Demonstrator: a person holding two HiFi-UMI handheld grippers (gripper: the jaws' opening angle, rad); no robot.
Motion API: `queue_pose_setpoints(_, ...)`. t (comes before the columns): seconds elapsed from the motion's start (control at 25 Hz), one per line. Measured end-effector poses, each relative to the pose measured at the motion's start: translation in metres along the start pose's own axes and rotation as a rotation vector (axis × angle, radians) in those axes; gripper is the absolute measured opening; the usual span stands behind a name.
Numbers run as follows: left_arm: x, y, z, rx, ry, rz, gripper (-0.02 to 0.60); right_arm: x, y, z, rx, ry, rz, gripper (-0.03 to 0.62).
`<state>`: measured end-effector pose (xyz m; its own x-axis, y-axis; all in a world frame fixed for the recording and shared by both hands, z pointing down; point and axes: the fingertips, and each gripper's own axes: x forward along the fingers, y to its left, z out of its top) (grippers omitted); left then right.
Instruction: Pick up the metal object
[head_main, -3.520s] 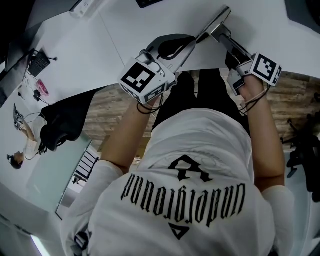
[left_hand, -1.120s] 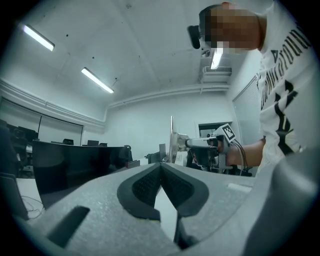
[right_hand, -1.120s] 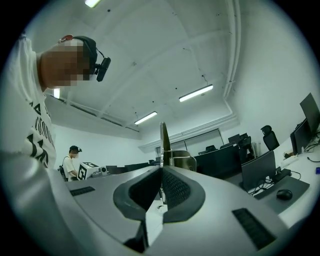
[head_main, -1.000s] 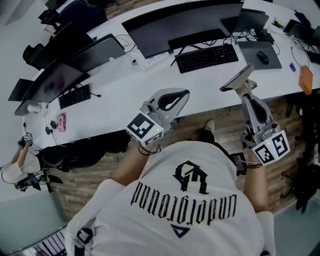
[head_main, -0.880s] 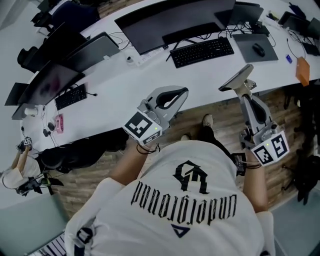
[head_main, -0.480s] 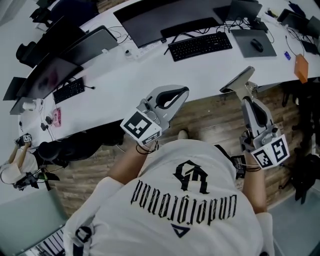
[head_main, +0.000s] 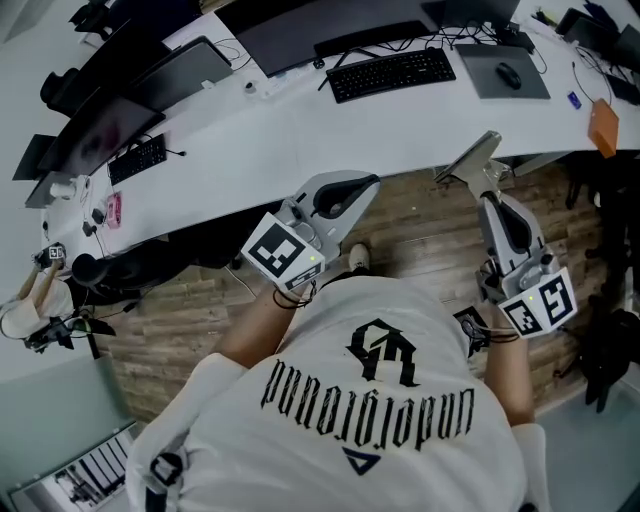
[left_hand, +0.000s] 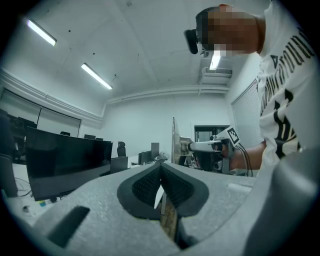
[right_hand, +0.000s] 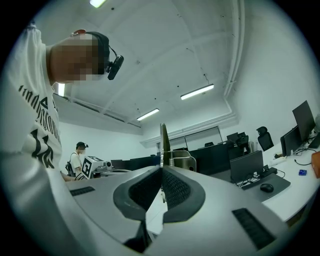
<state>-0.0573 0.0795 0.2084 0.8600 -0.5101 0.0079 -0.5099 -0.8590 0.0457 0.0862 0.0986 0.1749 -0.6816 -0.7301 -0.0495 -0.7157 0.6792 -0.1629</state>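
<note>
I am in an open-plan office: a long white desk (head_main: 300, 150) curves past me carrying dark monitors (head_main: 300, 40), a black keyboard (head_main: 390, 72), a mouse (head_main: 508, 72) on its grey mat (head_main: 480, 80) and loose cables, with a wood-plank floor (head_main: 420, 230) beneath. Around me I see further rows of desks with another big screen (left_hand: 65, 160) and a high-backed office chair (right_hand: 261, 132). Long strip lights (left_hand: 97, 76) run across a plain white ceiling, and another person (right_hand: 79, 156) stands by a workstation well away from me.
</note>
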Motion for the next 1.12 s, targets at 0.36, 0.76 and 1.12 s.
queue_pose_setpoints(0.36,0.015,-0.076,-0.004,0.014,0.017,0.029,0.015,-0.074,0.001,-0.002,0.012,-0.013,0.036,0.017)
queue_pose_setpoints(0.76,0.007,-0.173,-0.019,0.013,0.029,0.092,0.015,-0.164,0.018,-0.015,0.028,-0.008,0.091,0.017)
queue_pose_setpoints(1.12,-0.012,-0.242,-0.031,-0.002,0.059,0.137,0.015,-0.224,0.037,-0.025,0.046,0.006,0.125,0.017)
